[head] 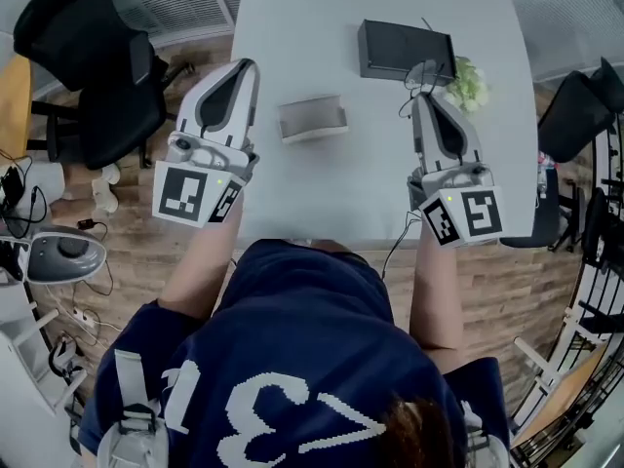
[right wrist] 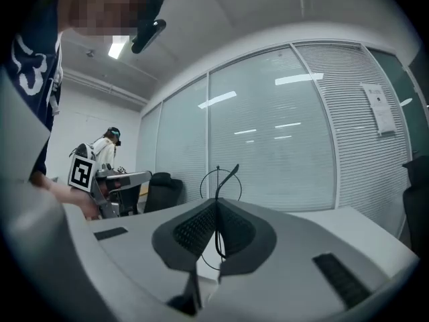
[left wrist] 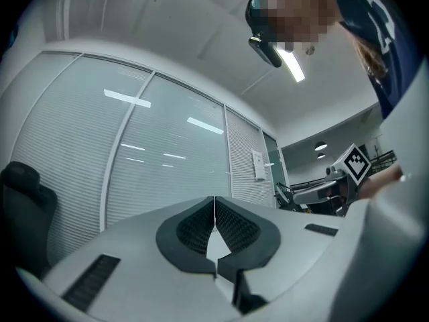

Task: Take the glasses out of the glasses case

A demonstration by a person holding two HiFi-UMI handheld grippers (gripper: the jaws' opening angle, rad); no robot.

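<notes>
A grey glasses case (head: 312, 118) lies on the white table (head: 322, 8), between my two grippers; I cannot tell whether its lid is open. My right gripper (head: 426, 78) is raised to the right of the case. Its jaws are shut on thin wire-framed glasses (right wrist: 226, 180), whose round rim and one temple stick up above the right gripper (right wrist: 216, 210). In the head view the glasses (head: 413, 84) show only as fine dark wires at the tip. My left gripper (head: 250, 66) hovers left of the case. The left gripper (left wrist: 214, 203) has its pads together with nothing between them.
A black box (head: 406, 50) and a pale green item (head: 468, 84) sit at the table's back right. Black office chairs stand left (head: 97, 76) and right (head: 575, 115) of the table. Both gripper views tilt up at glass walls. Another person (right wrist: 107, 149) stands far off.
</notes>
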